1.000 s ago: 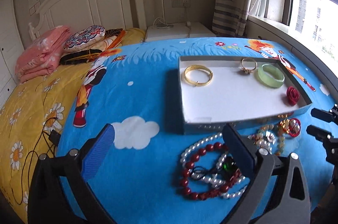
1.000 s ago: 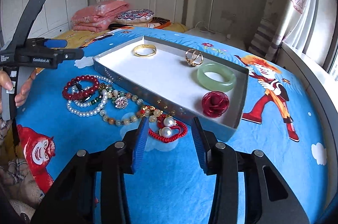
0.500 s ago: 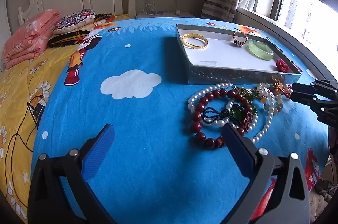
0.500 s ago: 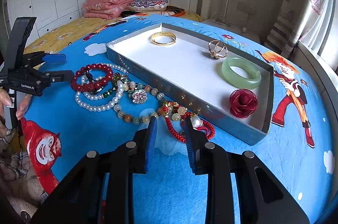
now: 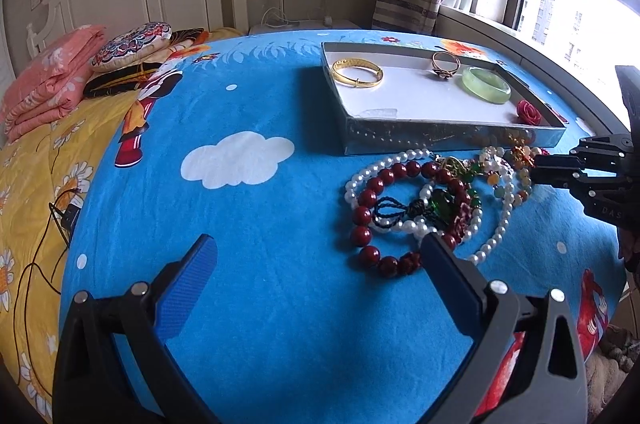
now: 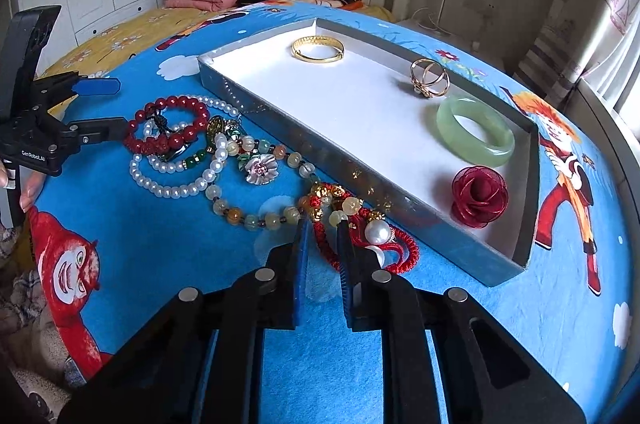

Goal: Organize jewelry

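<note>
The right tool (image 6: 322, 238), low in the frame's centre, has its jaws narrowed around the red cord bracelet (image 6: 362, 244) on the bed beside the tray (image 6: 280, 119), though full closure is unclear. The left tool (image 5: 316, 272) gapes empty. Next: clamp, lift, carry into the tray.

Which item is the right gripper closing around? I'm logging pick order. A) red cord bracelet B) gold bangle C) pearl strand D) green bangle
A: the right gripper has its narrowed fingers on either side of the red cord bracelet, which lies on the blanket outside the tray.
</note>
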Action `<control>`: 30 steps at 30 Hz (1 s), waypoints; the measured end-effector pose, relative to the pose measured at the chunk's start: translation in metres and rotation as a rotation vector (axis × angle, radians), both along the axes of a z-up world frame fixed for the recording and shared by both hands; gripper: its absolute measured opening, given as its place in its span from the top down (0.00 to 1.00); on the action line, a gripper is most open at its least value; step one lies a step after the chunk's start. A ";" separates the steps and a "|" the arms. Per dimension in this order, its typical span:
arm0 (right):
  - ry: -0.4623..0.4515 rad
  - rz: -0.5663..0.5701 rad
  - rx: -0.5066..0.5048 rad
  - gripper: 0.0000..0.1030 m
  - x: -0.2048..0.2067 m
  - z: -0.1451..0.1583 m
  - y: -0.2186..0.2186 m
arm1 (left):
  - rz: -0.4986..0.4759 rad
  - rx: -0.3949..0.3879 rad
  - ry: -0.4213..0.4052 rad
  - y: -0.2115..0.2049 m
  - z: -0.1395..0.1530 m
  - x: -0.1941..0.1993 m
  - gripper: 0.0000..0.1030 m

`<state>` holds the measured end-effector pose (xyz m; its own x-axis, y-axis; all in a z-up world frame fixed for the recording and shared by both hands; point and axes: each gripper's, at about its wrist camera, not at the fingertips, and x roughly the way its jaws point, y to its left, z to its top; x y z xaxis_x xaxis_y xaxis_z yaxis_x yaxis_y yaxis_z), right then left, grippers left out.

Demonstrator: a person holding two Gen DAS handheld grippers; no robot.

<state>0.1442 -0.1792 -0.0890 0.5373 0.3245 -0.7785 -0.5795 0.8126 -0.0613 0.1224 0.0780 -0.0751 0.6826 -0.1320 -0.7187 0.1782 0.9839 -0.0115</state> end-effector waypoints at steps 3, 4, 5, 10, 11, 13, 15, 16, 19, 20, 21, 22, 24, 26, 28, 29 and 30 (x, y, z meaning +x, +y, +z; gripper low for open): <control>0.009 0.007 0.010 0.85 0.003 0.000 -0.001 | -0.001 -0.001 0.003 0.000 0.000 0.001 0.04; 0.013 0.008 0.015 0.85 0.004 -0.001 -0.001 | -0.002 -0.001 0.004 0.000 0.000 0.001 0.04; 0.019 0.009 0.022 0.85 0.005 -0.001 -0.001 | -0.003 0.000 0.004 0.000 0.000 0.000 0.04; 0.035 0.021 0.046 0.86 0.009 -0.001 -0.002 | -0.007 0.000 0.010 0.000 -0.001 0.001 0.04; 0.034 0.025 0.048 0.89 0.008 -0.001 -0.002 | -0.008 0.000 0.012 0.000 -0.002 0.001 0.04; 0.039 0.025 0.069 0.93 0.006 0.000 -0.004 | -0.008 -0.004 0.015 0.001 -0.002 0.001 0.04; 0.031 0.010 0.133 0.93 0.003 0.006 -0.013 | -0.008 -0.007 0.018 0.001 -0.002 0.002 0.04; 0.034 0.004 0.185 0.93 0.001 0.009 -0.020 | -0.009 -0.007 0.019 0.001 -0.002 0.002 0.04; 0.042 -0.028 0.329 0.93 -0.009 0.017 -0.043 | -0.012 -0.009 0.023 0.002 -0.002 0.003 0.04; 0.048 -0.045 0.377 0.93 -0.012 0.019 -0.052 | -0.012 -0.011 0.024 0.002 -0.002 0.003 0.04; 0.050 -0.064 0.419 0.93 -0.015 0.021 -0.062 | -0.012 -0.013 0.026 0.002 -0.002 0.003 0.04; 0.047 -0.083 0.450 0.93 -0.018 0.023 -0.071 | -0.011 -0.014 0.028 0.002 -0.002 0.003 0.04; 0.032 -0.121 0.486 0.93 -0.024 0.029 -0.087 | -0.003 -0.007 0.023 0.001 -0.002 0.003 0.04; 0.005 -0.147 0.517 0.95 -0.032 0.037 -0.101 | 0.009 0.012 0.013 -0.001 -0.002 0.002 0.04; -0.017 -0.164 0.520 0.95 -0.037 0.043 -0.112 | 0.031 0.041 -0.019 -0.004 0.002 -0.003 0.04; -0.027 -0.171 0.507 0.95 -0.040 0.044 -0.115 | 0.042 0.057 -0.044 -0.006 0.004 -0.006 0.04; -0.031 -0.179 0.500 0.95 -0.040 0.044 -0.118 | 0.036 0.063 -0.056 -0.009 0.006 -0.009 0.04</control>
<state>0.1041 -0.2977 -0.0450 0.6384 0.5533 -0.5351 -0.4335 0.8329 0.3441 0.1130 0.0687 -0.0686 0.7257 -0.0626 -0.6851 0.1412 0.9882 0.0593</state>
